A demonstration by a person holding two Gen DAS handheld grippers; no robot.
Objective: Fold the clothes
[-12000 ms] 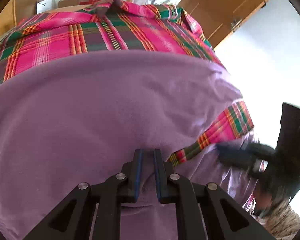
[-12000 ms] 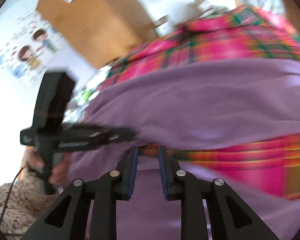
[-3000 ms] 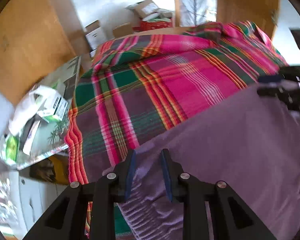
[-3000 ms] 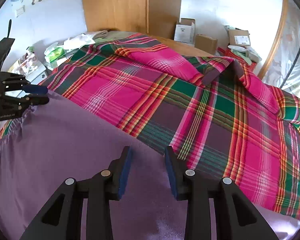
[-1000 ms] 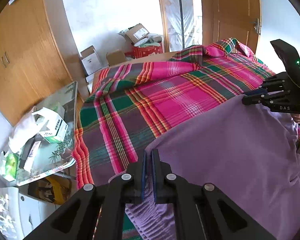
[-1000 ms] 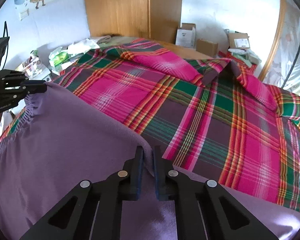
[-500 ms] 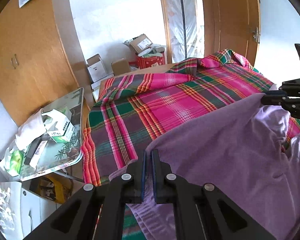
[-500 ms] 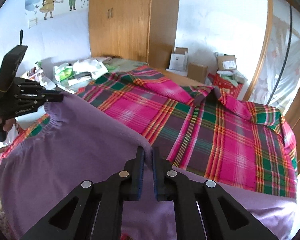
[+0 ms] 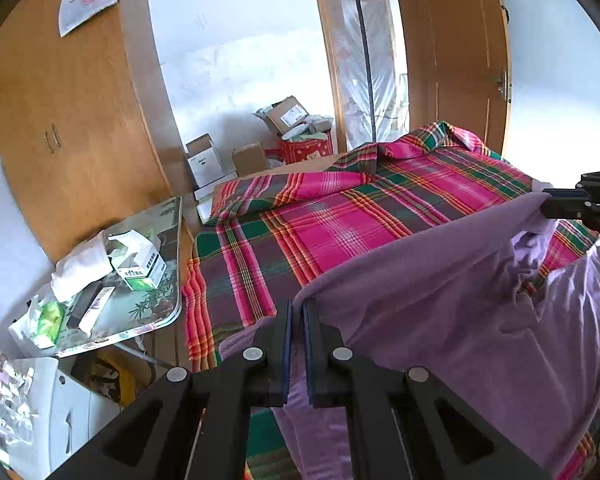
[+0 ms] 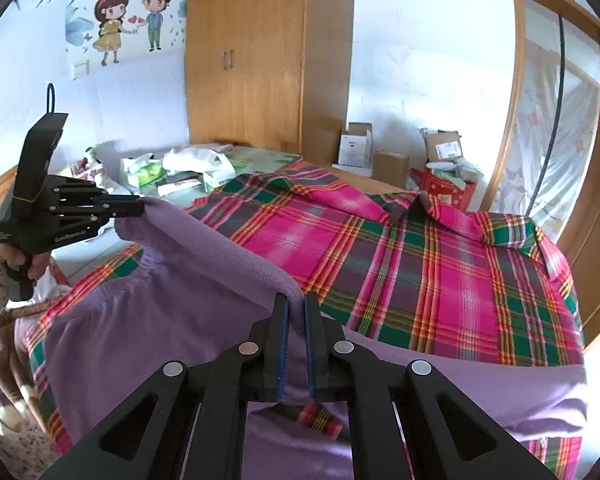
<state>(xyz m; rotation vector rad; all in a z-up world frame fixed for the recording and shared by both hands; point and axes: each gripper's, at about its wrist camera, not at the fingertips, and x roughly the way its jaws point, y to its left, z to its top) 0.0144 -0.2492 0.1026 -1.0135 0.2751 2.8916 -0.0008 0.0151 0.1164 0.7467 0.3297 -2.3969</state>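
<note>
A purple fleece garment hangs stretched between both grippers above the bed. My left gripper is shut on one corner of its upper edge. My right gripper is shut on the other corner of the purple garment. In the left wrist view the right gripper shows at the far right, pinching the cloth. In the right wrist view the left gripper shows at the left, held by a hand. The garment's lower part drapes down onto the bed.
The bed is covered by a pink, green and purple plaid blanket. A glass-topped side table with boxes and bags stands beside the bed. Wooden wardrobes, cardboard boxes and a door stand beyond.
Both grippers shut on the garment's upper edge and have lifted it off the bed; over the last second they rose higher, with the edge pulled taut between them.
</note>
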